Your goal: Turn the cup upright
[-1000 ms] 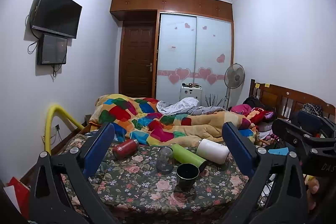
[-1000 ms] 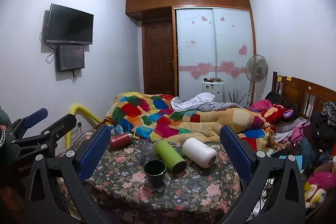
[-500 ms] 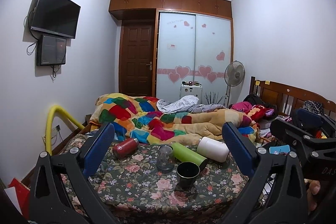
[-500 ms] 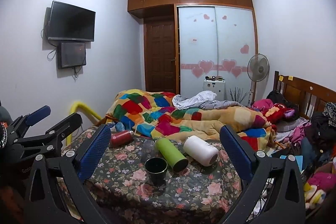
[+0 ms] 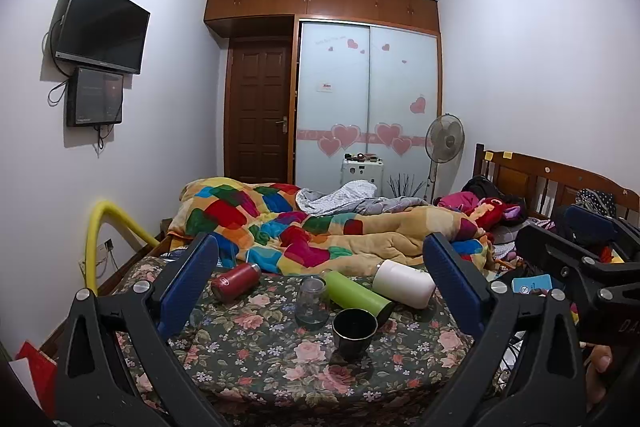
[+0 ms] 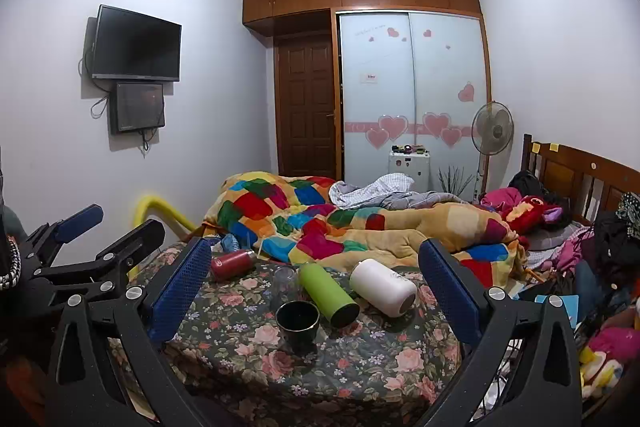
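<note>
On the floral cloth [image 5: 256,359] [image 6: 240,347] a green bottle [image 5: 357,297] [image 6: 328,291], a white bottle [image 5: 404,283] [image 6: 383,287] and a red bottle [image 5: 235,281] [image 6: 232,264] lie on their sides. A black cup [image 5: 354,331] [image 6: 297,319] stands upright in front. A clear glass [image 5: 311,301] [image 6: 285,285] stands mouth down behind it. My left gripper [image 5: 320,291] and right gripper [image 6: 316,291] are both open and empty, held back from the cloth. The right gripper also shows at the right of the left wrist view [image 5: 576,251], the left gripper at the left of the right wrist view [image 6: 104,239].
A patchwork quilt [image 5: 320,227] [image 6: 360,223] is heaped just behind the bottles. Clothes and toys [image 6: 560,227] pile up at right by a wooden headboard [image 5: 560,183]. A yellow tube [image 5: 108,231] curves at left. A fan [image 6: 492,135] and wardrobe [image 6: 412,87] stand behind.
Both grippers have drifted slightly; the cloth and bottles sit a little higher in view. Nothing on the cloth has moved.
</note>
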The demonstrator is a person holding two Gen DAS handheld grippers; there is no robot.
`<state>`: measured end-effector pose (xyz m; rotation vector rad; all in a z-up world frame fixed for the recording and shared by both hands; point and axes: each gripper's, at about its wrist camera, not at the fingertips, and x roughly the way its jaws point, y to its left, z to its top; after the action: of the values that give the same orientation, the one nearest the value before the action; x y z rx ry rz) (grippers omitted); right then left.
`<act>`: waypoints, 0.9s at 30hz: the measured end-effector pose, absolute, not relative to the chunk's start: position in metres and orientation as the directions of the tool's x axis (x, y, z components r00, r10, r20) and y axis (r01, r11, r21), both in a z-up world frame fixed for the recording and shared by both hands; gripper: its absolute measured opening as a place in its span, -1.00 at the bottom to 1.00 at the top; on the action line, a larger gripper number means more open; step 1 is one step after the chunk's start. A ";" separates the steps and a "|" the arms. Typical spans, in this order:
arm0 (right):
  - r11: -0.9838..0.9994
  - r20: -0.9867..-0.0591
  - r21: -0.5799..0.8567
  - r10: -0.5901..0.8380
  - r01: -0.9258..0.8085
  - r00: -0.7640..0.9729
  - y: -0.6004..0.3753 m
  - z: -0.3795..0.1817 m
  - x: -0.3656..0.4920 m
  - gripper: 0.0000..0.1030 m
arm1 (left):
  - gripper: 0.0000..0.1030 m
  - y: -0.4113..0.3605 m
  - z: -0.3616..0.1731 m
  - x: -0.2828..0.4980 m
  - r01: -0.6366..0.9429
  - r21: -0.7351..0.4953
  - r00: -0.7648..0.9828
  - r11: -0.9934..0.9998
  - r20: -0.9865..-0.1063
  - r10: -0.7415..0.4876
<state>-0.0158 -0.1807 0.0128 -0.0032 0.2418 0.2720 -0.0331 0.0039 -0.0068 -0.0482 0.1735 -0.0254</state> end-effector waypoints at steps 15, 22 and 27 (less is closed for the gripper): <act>0.963 -0.237 0.031 0.267 -0.267 0.934 -0.181 0.013 -0.015 1.00 | 0.99 0.005 -0.007 -0.030 0.037 -0.057 0.982 0.998 -0.180 -0.047; 0.963 -0.237 0.030 0.266 -0.266 0.935 -0.182 0.013 -0.015 1.00 | 0.99 0.004 -0.006 -0.030 0.037 -0.059 0.982 0.998 -0.182 -0.048; 0.964 -0.237 0.034 0.264 -0.263 0.935 -0.182 0.014 -0.015 1.00 | 0.99 0.005 -0.007 -0.029 0.044 -0.065 0.981 0.997 -0.188 -0.056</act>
<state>-0.0155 -0.1816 0.0142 0.0022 0.2421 0.2692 -0.0288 0.0048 -0.0074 -0.0608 0.1910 -0.0506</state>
